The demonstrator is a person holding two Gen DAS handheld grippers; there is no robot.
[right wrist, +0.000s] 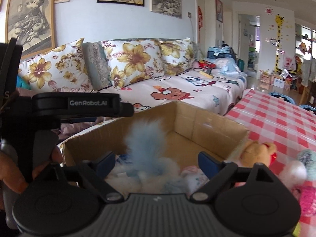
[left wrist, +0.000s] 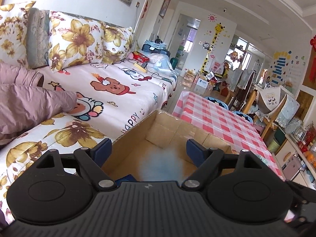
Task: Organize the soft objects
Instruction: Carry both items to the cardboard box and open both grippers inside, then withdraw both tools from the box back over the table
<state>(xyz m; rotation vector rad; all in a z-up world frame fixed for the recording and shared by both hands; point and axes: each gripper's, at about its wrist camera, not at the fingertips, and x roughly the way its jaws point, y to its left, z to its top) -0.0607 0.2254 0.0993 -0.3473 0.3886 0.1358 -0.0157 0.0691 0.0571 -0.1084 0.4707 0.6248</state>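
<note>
Right gripper [right wrist: 156, 163] jaws spread wide, nothing pinched; blue fluffy toy [right wrist: 147, 146] stands upright between and just ahead of them, inside the cardboard box [right wrist: 207, 126], long axis vertical. Left gripper [left wrist: 148, 148] likewise wide apart and empty, over the same box. Remaining plush toys [right wrist: 258, 152] lie on the checked table [right wrist: 276, 118] just outside the box's right wall, nearer the right hand.

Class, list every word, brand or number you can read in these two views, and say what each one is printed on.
"GenRobot.AI": on the left gripper, seen in the right wrist view.
"HAPPY :)": partly hidden, on the sofa cover.
"UTE": a cut-off word at the cover's far edge.
Too small or blurred: the red box, the giraffe chart, the wall notices and the pink tag.
</note>
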